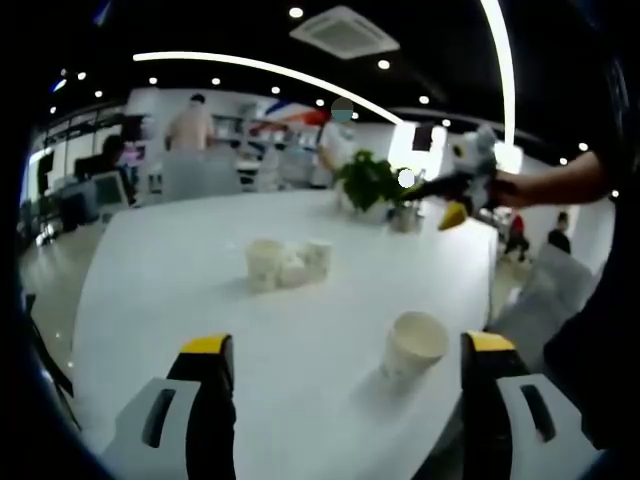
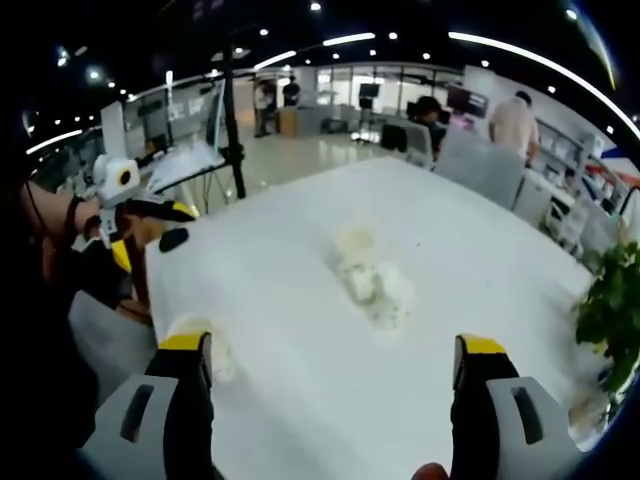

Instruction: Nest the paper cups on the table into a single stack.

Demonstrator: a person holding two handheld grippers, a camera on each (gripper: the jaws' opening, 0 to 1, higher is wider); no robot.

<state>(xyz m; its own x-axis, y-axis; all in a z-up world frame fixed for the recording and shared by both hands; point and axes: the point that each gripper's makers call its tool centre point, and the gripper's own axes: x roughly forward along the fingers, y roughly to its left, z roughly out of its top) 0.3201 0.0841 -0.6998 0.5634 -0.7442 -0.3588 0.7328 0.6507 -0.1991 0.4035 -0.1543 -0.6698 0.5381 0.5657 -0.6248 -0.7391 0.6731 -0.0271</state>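
A: Cups first, from the left gripper view: our left gripper [image 1: 345, 375] hangs spread and empty above the white table [image 1: 160, 300], a lone paper cup [image 1: 414, 348] upright just ahead by the near edge, a cluster of cups [image 1: 287, 264] well beyond mid-table

B: And the right gripper view?

A: Our right gripper [image 2: 330, 375] is spread too, holding nothing; the cluster [image 2: 372, 278] is a pale blur ahead

B: So we're at the reach. Next we'd judge: pinch the lone cup's wall gently, carry it over the cluster
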